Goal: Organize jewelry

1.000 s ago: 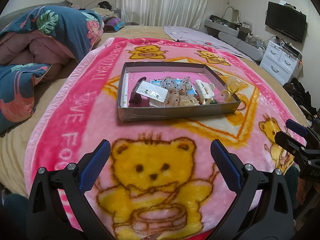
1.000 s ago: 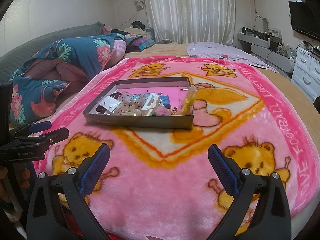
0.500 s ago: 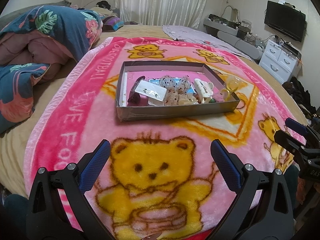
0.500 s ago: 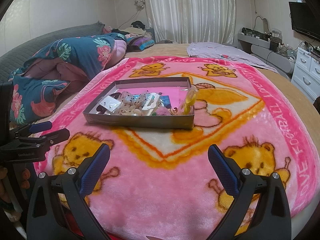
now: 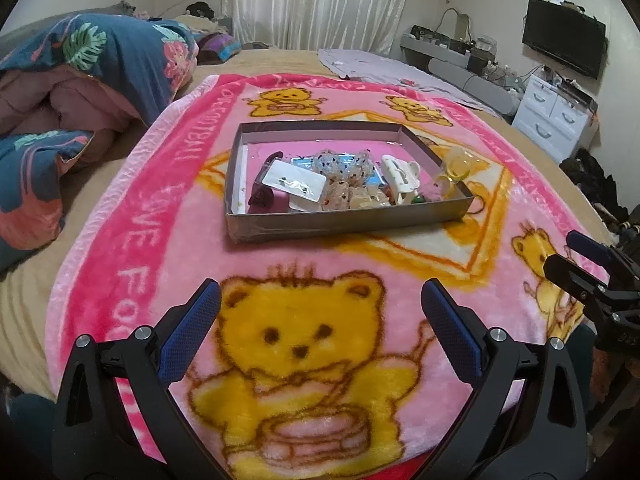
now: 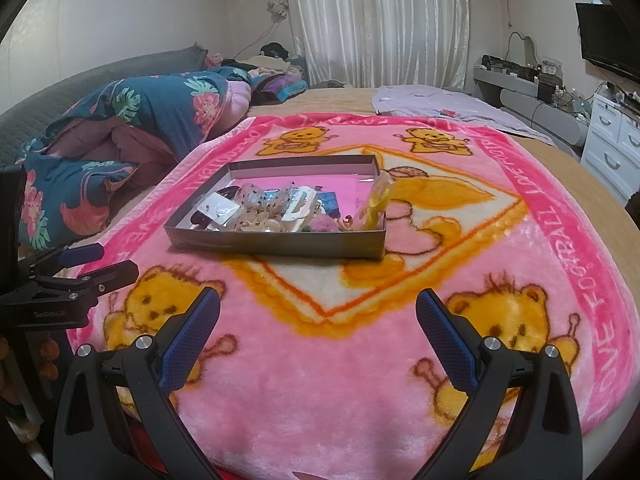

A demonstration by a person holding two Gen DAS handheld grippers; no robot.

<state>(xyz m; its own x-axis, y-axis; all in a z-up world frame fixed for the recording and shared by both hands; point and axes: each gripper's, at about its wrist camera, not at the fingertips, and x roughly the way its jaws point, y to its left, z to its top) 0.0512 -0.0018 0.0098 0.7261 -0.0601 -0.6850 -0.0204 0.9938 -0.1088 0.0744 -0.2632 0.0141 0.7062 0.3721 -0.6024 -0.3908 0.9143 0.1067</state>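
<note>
A shallow grey cardboard tray [image 5: 344, 225] with a pink floor sits on the pink bear blanket [image 5: 304, 344]; it also shows in the right wrist view [image 6: 276, 243]. In it lie mixed jewelry and hair pieces: a white card of earrings [image 5: 294, 181], a white hair claw [image 5: 400, 170], clear beaded pieces [image 5: 344, 166], a dark purple item [image 5: 262, 198]. A yellow clear piece [image 5: 454, 172] leans on the tray's right wall. My left gripper [image 5: 320, 312] is open and empty, well short of the tray. My right gripper [image 6: 318, 316] is open and empty, also short of it.
A folded floral duvet [image 5: 80, 80] lies left of the blanket. A lilac cloth [image 6: 440, 108] lies at the far end of the bed. White drawers [image 5: 556, 116] and a television [image 5: 564, 38] stand at the right. The blanket's near edge drops off below the grippers.
The left wrist view has crept slightly nearer the tray. Both grippers stay open and empty; nothing in the tray has moved.
</note>
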